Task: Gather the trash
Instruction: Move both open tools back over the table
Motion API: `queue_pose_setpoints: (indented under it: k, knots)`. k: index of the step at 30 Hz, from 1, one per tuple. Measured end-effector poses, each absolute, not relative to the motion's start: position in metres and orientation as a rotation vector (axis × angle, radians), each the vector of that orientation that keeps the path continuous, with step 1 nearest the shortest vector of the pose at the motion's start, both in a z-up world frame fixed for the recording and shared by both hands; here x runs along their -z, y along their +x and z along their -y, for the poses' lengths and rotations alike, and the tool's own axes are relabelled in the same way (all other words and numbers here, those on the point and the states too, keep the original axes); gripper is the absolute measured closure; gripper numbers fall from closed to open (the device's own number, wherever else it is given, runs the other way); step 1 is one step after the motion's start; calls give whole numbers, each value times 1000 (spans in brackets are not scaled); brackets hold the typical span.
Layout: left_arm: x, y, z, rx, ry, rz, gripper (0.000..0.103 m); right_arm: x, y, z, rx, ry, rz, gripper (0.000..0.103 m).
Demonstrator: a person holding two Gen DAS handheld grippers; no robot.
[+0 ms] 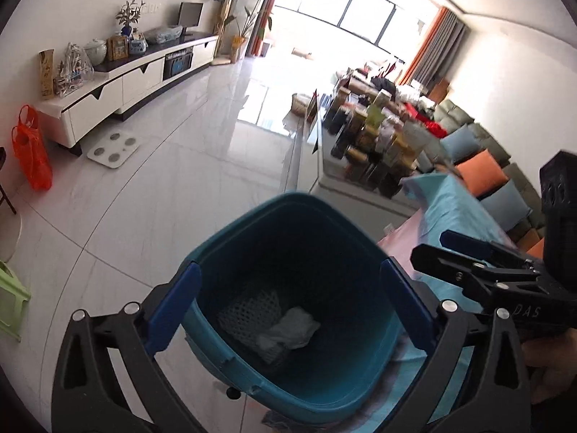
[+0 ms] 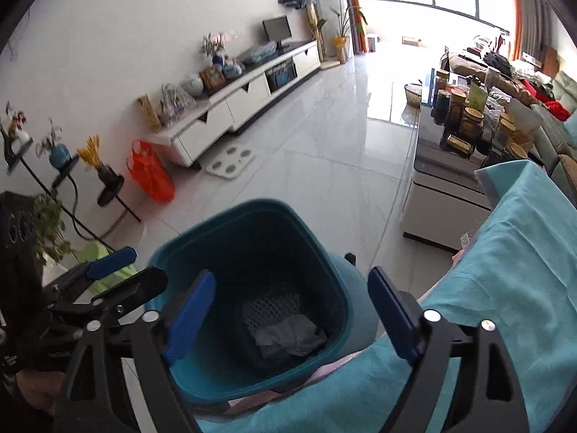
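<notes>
A teal trash bin (image 1: 252, 223) stands on the floor beside the table; it also shows in the right wrist view (image 2: 223, 223). At its bottom lie a white foam net (image 1: 249, 310) and a crumpled white tissue (image 1: 292, 328), also seen in the right wrist view as net (image 2: 270, 306) and tissue (image 2: 288, 335). My left gripper (image 1: 288, 306) is open and empty above the bin mouth. My right gripper (image 2: 292, 317) is open and empty above the bin too. Each gripper appears in the other's view, the right (image 1: 483, 259) and the left (image 2: 119, 278).
A table with a turquoise cloth (image 2: 512, 270) is at the right of the bin. A coffee table crowded with jars (image 1: 371, 137) and a sofa with cushions (image 1: 479, 169) lie beyond. A white TV cabinet (image 1: 126, 83), an orange bag (image 1: 30, 151) and a scale (image 1: 113, 148) stand left.
</notes>
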State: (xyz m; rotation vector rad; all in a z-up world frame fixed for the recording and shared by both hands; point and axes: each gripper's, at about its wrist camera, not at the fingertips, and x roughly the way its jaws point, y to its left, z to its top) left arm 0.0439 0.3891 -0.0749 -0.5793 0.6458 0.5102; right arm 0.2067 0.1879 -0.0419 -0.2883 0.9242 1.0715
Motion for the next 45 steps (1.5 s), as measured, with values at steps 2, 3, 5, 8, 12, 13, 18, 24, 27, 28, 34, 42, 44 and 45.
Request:
queue_pose_setpoints:
  k: [2, 3, 5, 8, 12, 13, 18, 24, 27, 28, 34, 42, 44, 45]
  knots:
    - [64, 37, -390, -528, -609, -617, 6, 32, 211, -175, -1064, -251, -893, 7]
    - [58, 33, -391, -532, -629, -605, 6, 25, 212, -167, -1059, -231, -875, 7]
    - [47, 26, -392, -568, -660, -595, 5, 15, 216, -152, -1045, -199, -851, 7]
    - [34, 16, -390, -518, -694, -562, 5, -2, 213, -125, -999, -170, -780, 7]
    - [4, 0, -362, -481, -601, -438, 5, -20, 200, -85, -924, -169, -667, 7]
    - [-3, -3, -353, -466, -576, -415, 5, -24, 197, -75, -906, -163, -643, 7]
    - [-37, -6, -297, -321, -447, -278, 5, -41, 178, -6, -824, -88, -523, 7]
    - [-55, 6, -222, -208, -303, -154, 5, -54, 159, 71, -748, 22, -414, 7]
    - [-55, 14, -192, -143, -318, -146, 5, -62, 142, 106, -684, 45, -336, 7]
    - [-55, 18, -182, -118, -317, -151, 5, -64, 137, 117, -668, 53, -312, 7]
    - [-57, 25, -116, -33, -245, -146, 5, -70, 111, 174, -566, 77, -202, 7]
    - [-48, 36, -48, -9, -192, -165, 5, -57, 79, 228, -406, 44, -115, 7]
    - [-42, 42, -42, 3, -187, -185, 5, -52, 71, 239, -385, 38, -95, 7]
    - [-39, 45, -34, 8, -182, -192, 5, -48, 68, 244, -371, 34, -91, 7]
